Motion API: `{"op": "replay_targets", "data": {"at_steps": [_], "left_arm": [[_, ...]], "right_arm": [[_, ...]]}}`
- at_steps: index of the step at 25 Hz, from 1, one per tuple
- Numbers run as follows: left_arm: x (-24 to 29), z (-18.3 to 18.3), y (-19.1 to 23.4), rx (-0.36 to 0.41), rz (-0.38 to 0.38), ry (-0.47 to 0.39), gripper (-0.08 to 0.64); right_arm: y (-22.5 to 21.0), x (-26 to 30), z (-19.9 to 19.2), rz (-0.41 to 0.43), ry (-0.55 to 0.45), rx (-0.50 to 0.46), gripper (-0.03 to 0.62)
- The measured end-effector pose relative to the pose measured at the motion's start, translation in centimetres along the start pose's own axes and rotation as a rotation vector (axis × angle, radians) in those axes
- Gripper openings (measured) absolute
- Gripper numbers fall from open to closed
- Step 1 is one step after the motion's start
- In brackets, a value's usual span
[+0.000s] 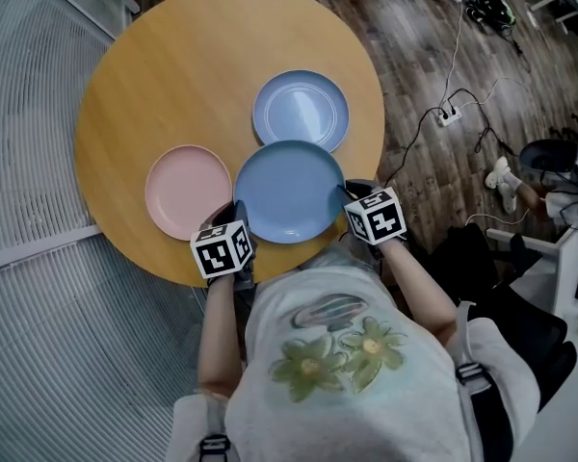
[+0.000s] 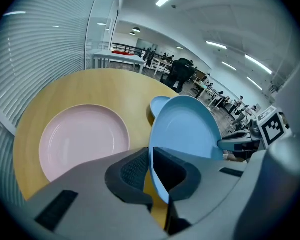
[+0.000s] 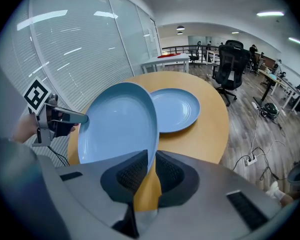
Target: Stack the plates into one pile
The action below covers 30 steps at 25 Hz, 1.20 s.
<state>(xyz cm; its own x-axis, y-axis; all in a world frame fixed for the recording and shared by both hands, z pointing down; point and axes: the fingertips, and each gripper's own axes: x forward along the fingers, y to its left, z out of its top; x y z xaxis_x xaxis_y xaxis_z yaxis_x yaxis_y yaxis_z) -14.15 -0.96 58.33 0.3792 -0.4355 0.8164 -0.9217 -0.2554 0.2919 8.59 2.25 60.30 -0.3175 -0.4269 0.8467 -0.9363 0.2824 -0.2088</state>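
Observation:
A blue plate (image 1: 289, 192) is held at the near side of the round wooden table (image 1: 173, 75), raised and tilted, its far edge overlapping a paler blue plate (image 1: 301, 111). My left gripper (image 1: 233, 210) is shut on its left rim, the edge pinched between the pads (image 2: 151, 171). At the opposite rim my right gripper (image 1: 352, 192) is shut as well, with the blue plate (image 3: 117, 124) running between its jaws (image 3: 151, 169). A pink plate (image 1: 187, 191) lies flat to the left, just beyond the left gripper. The pale blue plate (image 3: 177, 109) rests flat on the table behind.
The table's near edge lies just under both grippers. A power strip (image 1: 450, 115) with cables is on the wooden floor to the right, near a person's shoe (image 1: 501, 176). A glass wall with blinds stands left. An office chair (image 3: 230, 59) is beyond the table.

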Motion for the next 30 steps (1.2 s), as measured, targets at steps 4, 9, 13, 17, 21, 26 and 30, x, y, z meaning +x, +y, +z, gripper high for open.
{"op": "replay_targets", "data": {"at_steps": [4,9,13,17,21,26,30], "left_arm": [[0.0,2.1,-1.2,0.022,-0.007,-0.026,0.037],[0.1,4.7,-2.0,0.039,-0.025,-0.055,0.033],[0.7,7.0,-2.9,0.059,-0.043,-0.068,0.032],[1.0,9.5,-3.9,0.085,-0.049,-0.08,0.032],[1.4,12.8,-4.1,0.106,-0.053,-0.096,0.032],[2.8,15.6,-4.7,0.128,-0.063,-0.098,0.032],[4.3,16.9,-5.1,0.143,-0.068,-0.09,0.032]], "right_arm": [[-1.3,-1.1,1.6,-0.012,-0.042,0.016,0.069],[-2.5,-2.1,3.8,-0.022,-0.097,0.04,0.067],[-3.9,-2.7,5.7,-0.032,-0.131,0.046,0.066],[-5.2,-3.4,7.6,-0.043,-0.163,0.045,0.066],[-6.1,-3.5,10.2,-0.059,-0.189,0.049,0.066],[-7.9,-3.1,12.4,-0.081,-0.206,0.062,0.066],[-9.5,-2.4,13.3,-0.099,-0.213,0.075,0.066]]}}
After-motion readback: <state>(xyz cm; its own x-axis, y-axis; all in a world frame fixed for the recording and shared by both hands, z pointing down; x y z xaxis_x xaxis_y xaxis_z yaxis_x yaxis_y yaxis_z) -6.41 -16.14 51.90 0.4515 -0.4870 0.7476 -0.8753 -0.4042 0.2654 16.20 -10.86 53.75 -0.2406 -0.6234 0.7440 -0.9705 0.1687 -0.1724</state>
